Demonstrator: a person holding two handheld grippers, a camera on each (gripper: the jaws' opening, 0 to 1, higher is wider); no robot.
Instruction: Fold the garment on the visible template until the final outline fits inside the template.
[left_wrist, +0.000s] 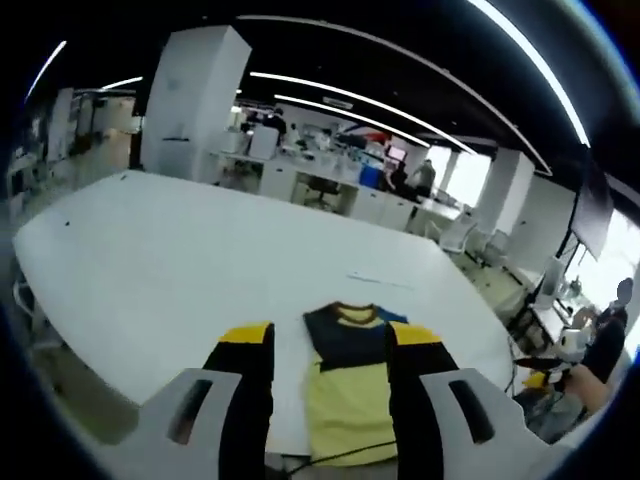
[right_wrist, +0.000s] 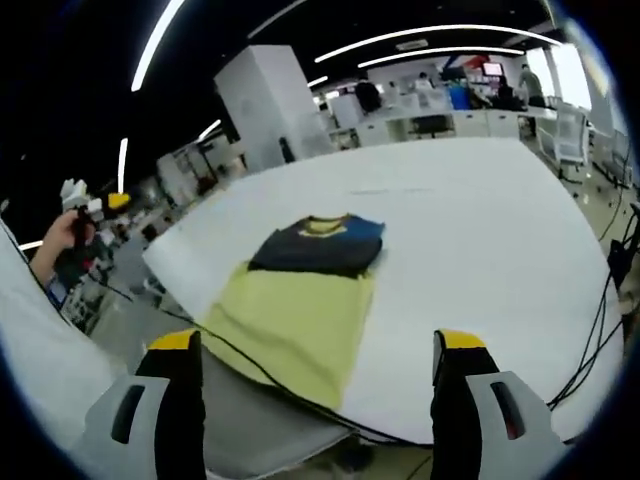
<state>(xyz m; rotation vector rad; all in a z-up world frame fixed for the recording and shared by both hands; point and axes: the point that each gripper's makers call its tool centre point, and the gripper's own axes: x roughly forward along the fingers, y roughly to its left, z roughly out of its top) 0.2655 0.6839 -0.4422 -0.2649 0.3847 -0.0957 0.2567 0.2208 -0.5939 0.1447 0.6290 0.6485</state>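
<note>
Table (left_wrist: 180, 260) in open-plan office

The left tongs (left_wrist: 330, 360) cover both side edges of the garment (left_wrist: 348, 395) — its hem runs behind them; the template on the tabletop (right_wrist: 480, 260) — too faint to make out

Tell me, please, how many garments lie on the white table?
1. A single garment, yellow with a dark upper part, lies folded on the white table near its front edge, ahead of both open grippers. A second one under it could be hidden.
</note>
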